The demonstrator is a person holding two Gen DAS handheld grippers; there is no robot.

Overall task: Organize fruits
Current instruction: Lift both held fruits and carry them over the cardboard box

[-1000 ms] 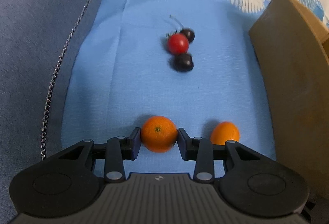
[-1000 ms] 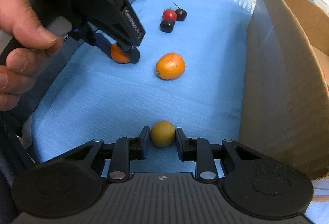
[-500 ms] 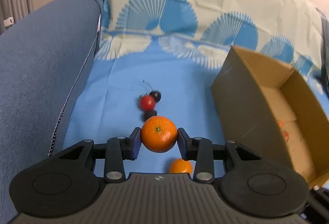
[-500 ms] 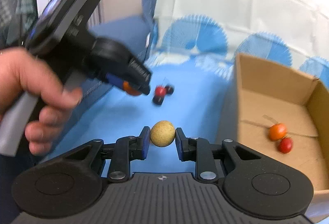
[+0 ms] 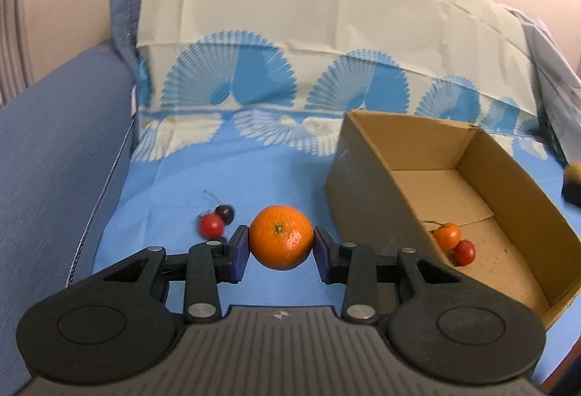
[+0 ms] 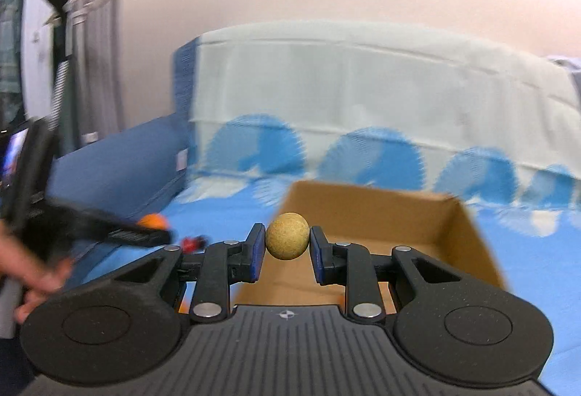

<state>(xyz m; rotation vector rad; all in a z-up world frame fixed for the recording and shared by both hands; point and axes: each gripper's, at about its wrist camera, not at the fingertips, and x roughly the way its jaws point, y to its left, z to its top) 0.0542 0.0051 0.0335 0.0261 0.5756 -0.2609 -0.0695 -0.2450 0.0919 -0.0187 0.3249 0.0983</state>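
Observation:
My left gripper [image 5: 281, 249] is shut on an orange mandarin [image 5: 281, 237] and holds it in the air above the blue cloth, left of the cardboard box [image 5: 366, 200]. The box holds a small orange fruit [image 5: 447, 235] and a red one [image 5: 464, 251]. A red tomato [image 5: 211, 226] and a dark fruit [image 5: 226, 212] lie on the cloth. My right gripper [image 6: 287, 249] is shut on a tan round fruit [image 6: 287, 235], raised over the box's near edge [image 6: 363, 211]. The left gripper with the mandarin [image 6: 154, 220] shows blurred at the left.
The blue cloth [image 5: 254, 178] covers a blue sofa seat [image 5: 54, 160]; its fan-patterned part drapes the backrest [image 5: 290, 51]. The sofa arm rises at the left. A hand [image 6: 32, 283] holds the left gripper's handle.
Both grippers have risen from the cloth with their fruits and moved right toward the box. The second orange fruit on the cloth has dropped out of sight.

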